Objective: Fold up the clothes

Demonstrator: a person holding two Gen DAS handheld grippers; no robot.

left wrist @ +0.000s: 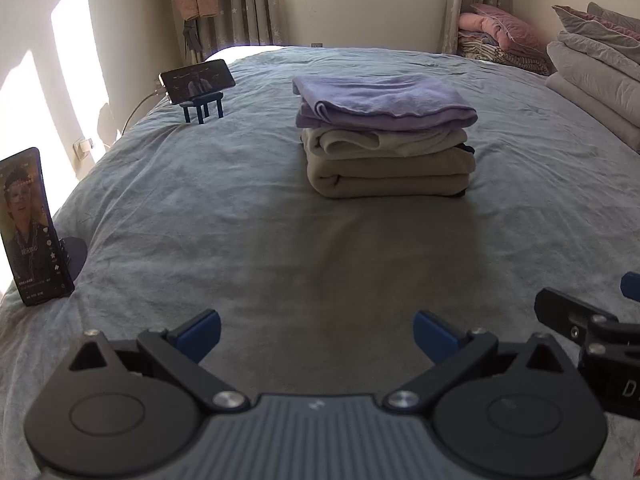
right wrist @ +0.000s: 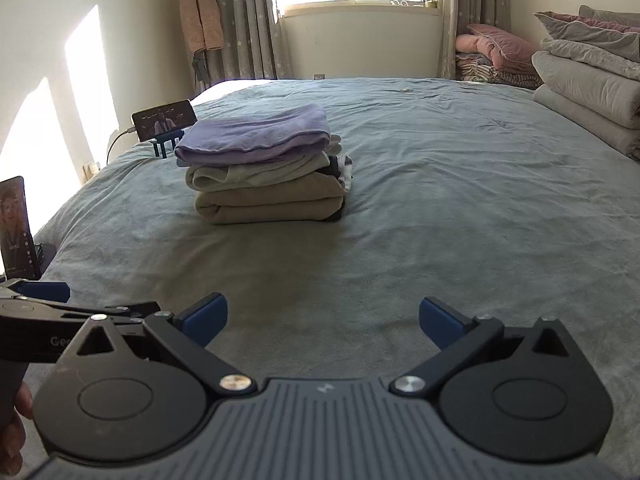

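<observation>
Two lit phones [left wrist: 31, 226] [left wrist: 198, 80] (one on a stand [left wrist: 202, 107]), stacked bedding [right wrist: 588, 84].

Soft matt cloth stack [left wrist: 386, 136] on napped grey bedspread [left wrist: 240, 208]

One bed [left wrist: 200, 216] holds one stack of folded clothes [left wrist: 384, 140]; four folded layers can be counted from the front: one lilac piece [left wrist: 380, 100] on top, one cream piece [left wrist: 380, 142] under it, and two beige layers [left wrist: 388, 176] at the bottom, with a dark edge showing behind. Two phones are lit: one upright phone [left wrist: 30, 228] near the bed's edge and one sideways phone [left wrist: 198, 80] on a small blue stand [left wrist: 202, 110]. Two tools are visible, the left tool [left wrist: 316, 334] and the right tool [right wrist: 322, 322], each with two blue fingers spread wide.
</observation>
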